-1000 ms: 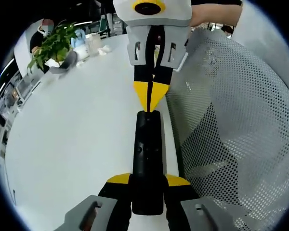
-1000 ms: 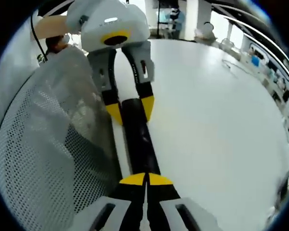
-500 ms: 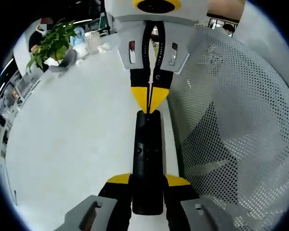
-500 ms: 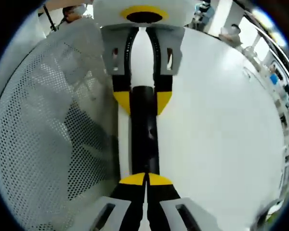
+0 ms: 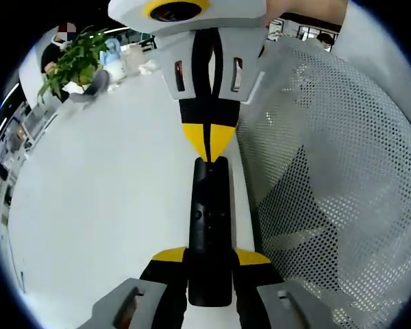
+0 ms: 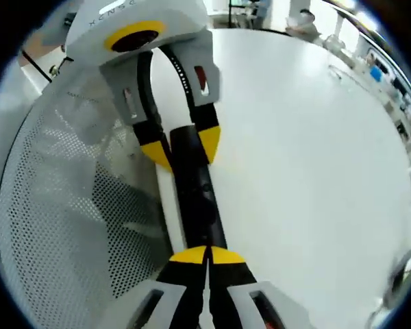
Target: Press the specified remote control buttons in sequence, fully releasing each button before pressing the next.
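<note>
A slim black remote (image 5: 209, 212) lies lengthwise above the white table (image 5: 96, 199), and my left gripper (image 5: 210, 257) is shut on its near end, one yellow-tipped jaw on each side. My right gripper (image 5: 207, 147) comes in from the top, shut, with its joined yellow tips touching the remote's far end. In the right gripper view, the same shut right gripper (image 6: 207, 255) rests its tips on the near end of the remote (image 6: 197, 199). The left gripper (image 6: 183, 145) clamps the far end. Small buttons show faintly on the remote's top face.
A white mesh chair back (image 5: 329, 171) stands close along the table edge beside the remote, and it appears again as the mesh chair back (image 6: 61, 205). A potted plant (image 5: 72, 62), a seated person and small items sit at the table's far end.
The right gripper has rolled and its body has swung sideways, while its shut tips stay at the remote's end. The left gripper still holds the remote in the same place.
</note>
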Demonstrator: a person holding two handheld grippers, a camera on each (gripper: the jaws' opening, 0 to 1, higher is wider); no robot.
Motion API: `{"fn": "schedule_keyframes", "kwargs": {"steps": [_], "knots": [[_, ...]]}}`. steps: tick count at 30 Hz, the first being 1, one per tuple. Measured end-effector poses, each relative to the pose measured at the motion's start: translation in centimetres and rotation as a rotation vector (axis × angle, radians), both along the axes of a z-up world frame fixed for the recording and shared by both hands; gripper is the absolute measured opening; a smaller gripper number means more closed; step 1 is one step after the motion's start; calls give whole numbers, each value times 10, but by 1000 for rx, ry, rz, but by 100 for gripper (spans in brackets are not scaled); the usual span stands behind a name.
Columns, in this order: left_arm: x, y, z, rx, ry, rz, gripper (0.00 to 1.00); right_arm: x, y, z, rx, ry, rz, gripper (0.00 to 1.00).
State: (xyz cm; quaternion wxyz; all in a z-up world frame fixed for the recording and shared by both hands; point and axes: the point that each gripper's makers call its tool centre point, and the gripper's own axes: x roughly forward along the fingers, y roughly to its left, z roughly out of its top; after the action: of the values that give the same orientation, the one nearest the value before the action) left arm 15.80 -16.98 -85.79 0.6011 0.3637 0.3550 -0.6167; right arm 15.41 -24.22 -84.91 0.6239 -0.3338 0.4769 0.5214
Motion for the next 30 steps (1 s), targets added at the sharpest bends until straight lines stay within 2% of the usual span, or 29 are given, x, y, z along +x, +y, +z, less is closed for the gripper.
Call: {"fn": "schedule_keyframes", "kwargs": {"steps": [4,7,10,12,14,16,21,24,26,30], "knots": [[0,0,0,3,-4,-4,25,0,-1,0,8,-12,8,0],[0,0,0,1,4,11,25,1,-1,1,51,-12,-6,0],[0,-1,0,9,4,34,25,1,0,2,92,-20,-90,0],[0,-1,0,9,3,54,25,1,1,2,103,-53,-87,0],[0,-1,0,2,-1,59,25,0,2,3,131,-112,-87,0],[0,0,0,-15,-1,59,25,1,1,3,161,-138,-109,0],[0,0,1,-54,-3,73,25,3,2,4,217,-118,-174,0],[0,0,1,-76,1,85,25,3,5,4,209,-144,-141,0],[0,0,2,-85,1,86,25,2,4,4,183,-167,-83,0],[0,-1,1,-79,1,83,25,3,5,4,186,-155,-95,0]]}}
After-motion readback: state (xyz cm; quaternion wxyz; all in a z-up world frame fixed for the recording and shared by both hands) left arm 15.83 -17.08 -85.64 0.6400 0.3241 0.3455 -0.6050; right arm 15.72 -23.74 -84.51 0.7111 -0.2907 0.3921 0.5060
